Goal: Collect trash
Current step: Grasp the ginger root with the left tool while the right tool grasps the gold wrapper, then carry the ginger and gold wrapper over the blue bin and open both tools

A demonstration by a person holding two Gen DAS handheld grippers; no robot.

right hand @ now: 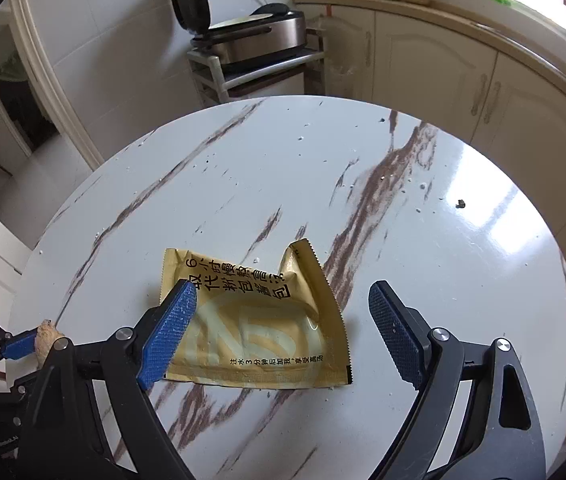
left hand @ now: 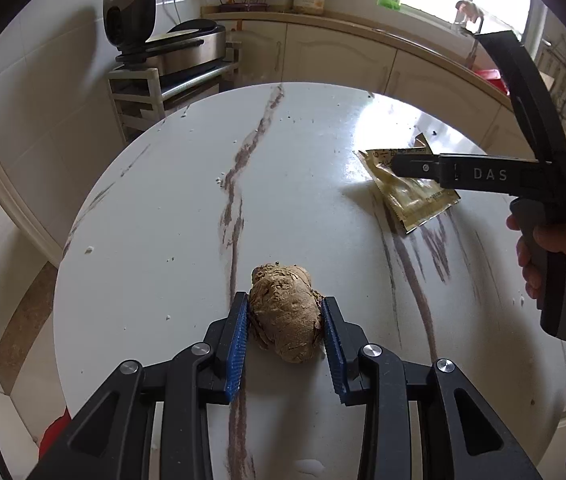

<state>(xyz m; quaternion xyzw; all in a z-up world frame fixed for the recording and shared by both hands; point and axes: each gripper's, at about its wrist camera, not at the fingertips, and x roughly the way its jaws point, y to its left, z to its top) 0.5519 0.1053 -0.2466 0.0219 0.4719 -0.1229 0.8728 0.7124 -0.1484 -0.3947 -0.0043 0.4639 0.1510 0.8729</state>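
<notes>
Left tongs point(left hand: 285, 332) fill the bottom of the left wrist view, blue pads pressed to both flanks of a brown crumpled lump point(left hand: 285, 312), so they look closed on it, tho I can't tell if it's lifted or resting on the tabletop point(left hand: 155, 200). The lump's long axis runs 6 to 12 o'clock, in line w/ the fingers, its far end poking out toward 12.

Moving right: a gold sachet point(right hand: 259, 324) lies flat on the marble-look tabletop, torn edge curling up at about 1 o'clock. Right tongs point(right hand: 289, 320) are spread wide, one pad over the sachet's 9 o'clock edge, the other apart from it at 3 o'clock. Sachet sits dead ahead betw. the fingers, long axis roughly 6–12, so its narrower width spans the gap. Right hand is clearly nearer; likely next is dropping lower and closing across. Flat foil may slide or need an edge pinch.
</notes>
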